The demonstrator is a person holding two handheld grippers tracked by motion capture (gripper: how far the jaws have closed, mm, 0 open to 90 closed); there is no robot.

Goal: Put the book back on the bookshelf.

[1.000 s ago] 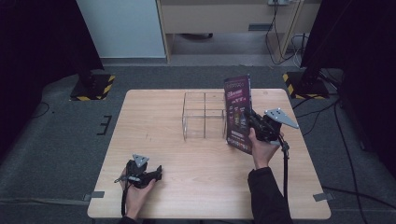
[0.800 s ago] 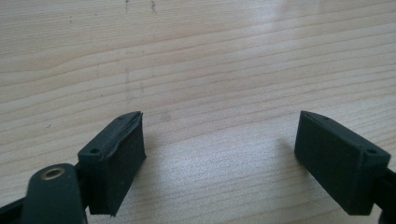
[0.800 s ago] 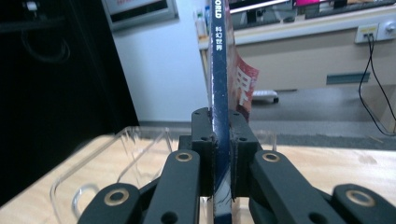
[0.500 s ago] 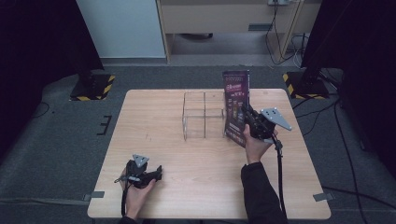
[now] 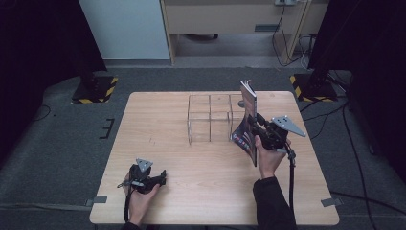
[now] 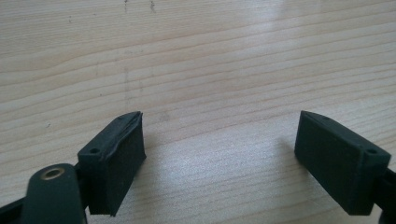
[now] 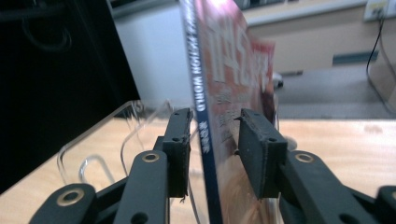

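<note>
The wooden table (image 5: 191, 201) carries a clear acrylic divider rack (image 5: 210, 117) near its far centre, built of transparent walls that form side-by-side compartments. At the right end of the rack stands a magazine (image 5: 249, 122), upright on its lower edge and leaning slightly, with its cover facing the rack; whether it sits inside the rightmost compartment or just against the rack's outer wall cannot be told. In the right gripper view the magazine (image 7: 219, 84) presents its blue spine, printed with white lettering ending in "WORLD", edge-on between the two black jaws, with the clear wall of the rack (image 7: 116, 135) behind and to the left. The right gripper (image 5: 256, 125), held level in the person's right hand (image 5: 267, 155) near the table's right side, has just been opening: its jaws stand a little apart on either side of the spine, and a visible gap shows on each side, so the pads do not press on it. The left gripper (image 5: 163, 176) rests low over the near left part of the table in the left hand (image 5: 141, 199), well apart from the rack. Its jaws stand wide open with bare wood between the pads (image 6: 116, 163).
</note>
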